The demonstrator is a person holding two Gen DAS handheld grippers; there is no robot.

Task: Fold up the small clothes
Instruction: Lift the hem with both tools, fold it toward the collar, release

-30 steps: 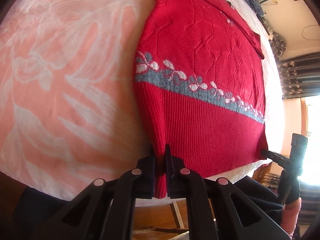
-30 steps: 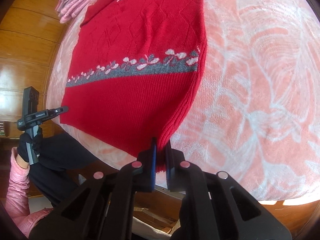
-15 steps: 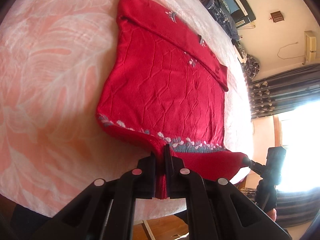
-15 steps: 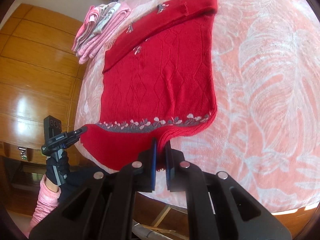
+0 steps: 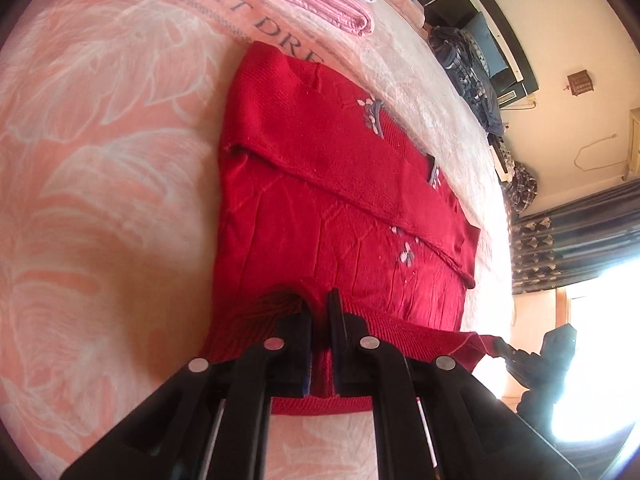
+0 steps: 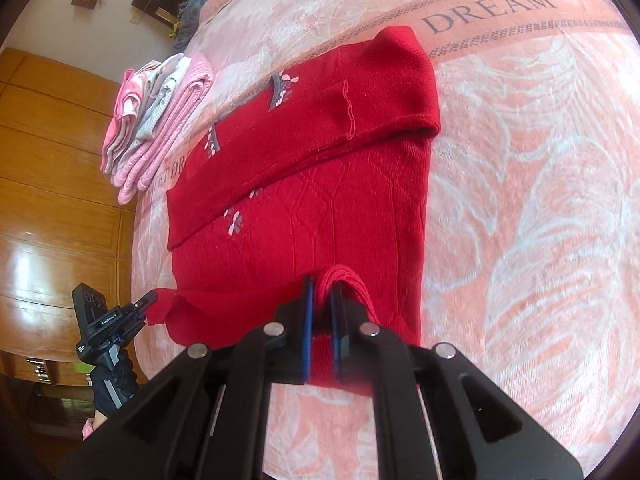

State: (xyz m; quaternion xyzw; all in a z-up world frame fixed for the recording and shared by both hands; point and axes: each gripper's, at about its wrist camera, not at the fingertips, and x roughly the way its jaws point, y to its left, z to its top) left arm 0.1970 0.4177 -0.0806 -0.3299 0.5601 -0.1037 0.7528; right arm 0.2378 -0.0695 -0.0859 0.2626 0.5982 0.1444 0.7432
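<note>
Left wrist view: the red sweater [image 5: 340, 208] lies flat on the bed [image 5: 100, 160], its long axis running from the camera away toward the lettered band of the bedspread. The far end is folded, with a sleeve laid across the body in a diagonal band from upper left to lower right. The ribbed hem is lifted at the near end and turned back over the body. The left gripper [image 5: 319, 320] has its jaws narrowed onto one hem corner, red knit pinched between them. At the far right of this view the right gripper [image 5: 504, 347] appears small against a bright window, a point of hem drawn out to its tip. A stack of folded pink clothes [image 5: 320, 0] sits beyond the sweater at the top.

Right wrist view: the sweater [image 6: 320, 184] again runs lengthwise away from the camera, the folded end nearest the word DREAM. The right gripper [image 6: 320, 300] has its jaws clamped on a bunched roll of hem. Here the left gripper [image 6: 140, 305] is seen from outside at lower left, held in a gloved hand [image 6: 112, 380], pinching the opposite hem corner. The pink stack [image 6: 156, 120] lies left of the sweater, with wooden wardrobe panels [image 6: 48, 208] behind.
</note>
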